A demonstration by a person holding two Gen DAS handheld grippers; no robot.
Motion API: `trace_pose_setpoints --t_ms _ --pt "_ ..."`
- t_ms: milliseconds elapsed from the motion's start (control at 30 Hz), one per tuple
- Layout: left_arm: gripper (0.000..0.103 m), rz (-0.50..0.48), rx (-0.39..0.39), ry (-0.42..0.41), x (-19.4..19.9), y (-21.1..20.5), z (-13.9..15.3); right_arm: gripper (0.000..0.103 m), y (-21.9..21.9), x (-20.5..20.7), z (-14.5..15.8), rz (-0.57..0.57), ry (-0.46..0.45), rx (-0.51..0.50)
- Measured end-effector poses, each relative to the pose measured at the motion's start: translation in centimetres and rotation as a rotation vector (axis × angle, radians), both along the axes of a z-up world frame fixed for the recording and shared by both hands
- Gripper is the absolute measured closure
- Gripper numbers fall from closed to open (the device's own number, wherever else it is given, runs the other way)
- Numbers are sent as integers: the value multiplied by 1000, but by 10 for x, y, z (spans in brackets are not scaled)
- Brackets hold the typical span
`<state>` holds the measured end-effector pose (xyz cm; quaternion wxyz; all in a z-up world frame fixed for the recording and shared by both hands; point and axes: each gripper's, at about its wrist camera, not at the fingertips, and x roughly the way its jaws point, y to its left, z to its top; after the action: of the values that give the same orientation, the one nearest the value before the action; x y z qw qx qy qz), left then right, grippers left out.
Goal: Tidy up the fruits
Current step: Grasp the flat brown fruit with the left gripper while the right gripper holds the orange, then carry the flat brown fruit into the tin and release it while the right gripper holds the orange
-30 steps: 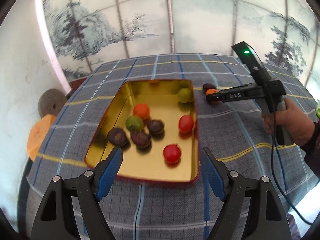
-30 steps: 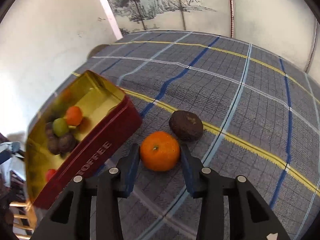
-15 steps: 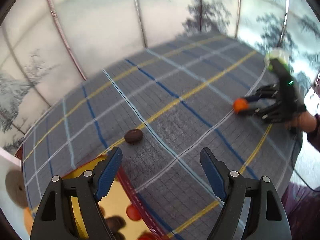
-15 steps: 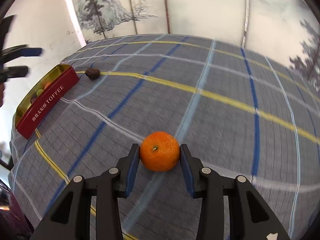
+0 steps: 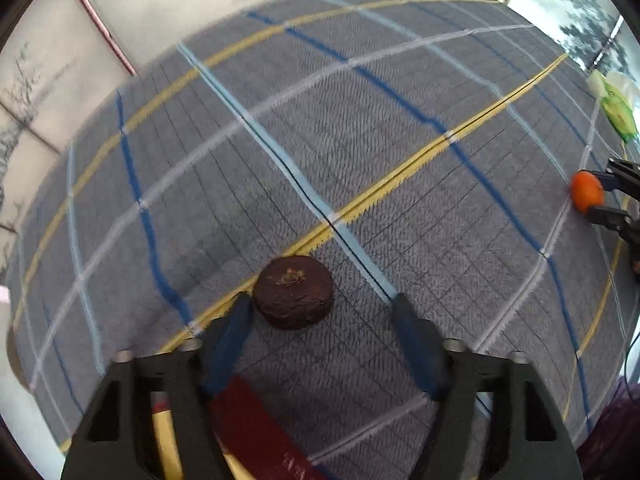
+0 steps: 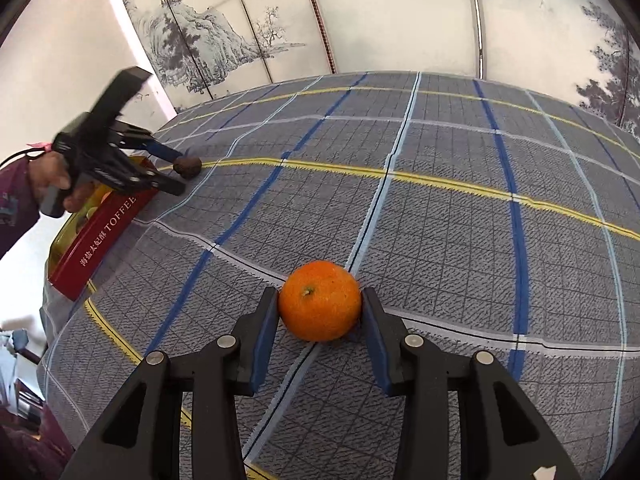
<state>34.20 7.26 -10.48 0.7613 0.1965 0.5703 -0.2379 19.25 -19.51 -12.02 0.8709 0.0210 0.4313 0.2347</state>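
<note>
A plaid cloth point(image 6: 440, 184) covers the table, and the red toffee tin point(image 6: 105, 236) sits at its left edge with several fruits inside; only its corner shows under the left gripper in the left view. The step in hand looks like a two-handed gather: each gripper deals with one of the fruits lying outside the tin.

The right gripper point(image 6: 320, 316) is well away from the tin, its blue pads closed against both sides of the orange point(image 6: 319, 306). The orange's stem dimple faces up and toward the camera; being round, it has no long axis to speak of. Whether it is lifted or resting on the cloth cannot be told.

The left gripper point(image 5: 322, 316) is spread wide around the dark fruit point(image 5: 294, 297), which lies on the cloth just beside the tin. The left pad is almost touching it, while the right pad stands well clear. The fruit is squat, flat side down, calyx pointing up, its wide axis level.

Next, the left gripper likely needs to centre on the fruit and close, and the right must carry the orange back to the tin.
</note>
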Motion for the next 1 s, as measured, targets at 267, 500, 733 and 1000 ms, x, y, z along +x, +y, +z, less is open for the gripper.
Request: trace_pose_setpoints --t_ms 267,500,733,1000 --pt "64 153 -71 -165 -37 -11 21 62 4 3 0 0 3 -2" --pt "64 319 -174 -254 -111 -19 65 56 8 3 0 15 3 -4" --pt "64 386 -146 -389 -195 -20 95 56 11 3 0 14 -5 -29" --pt "64 475 -93 -493 -250 4 113 52 16 1 -1 24 -12 -57"
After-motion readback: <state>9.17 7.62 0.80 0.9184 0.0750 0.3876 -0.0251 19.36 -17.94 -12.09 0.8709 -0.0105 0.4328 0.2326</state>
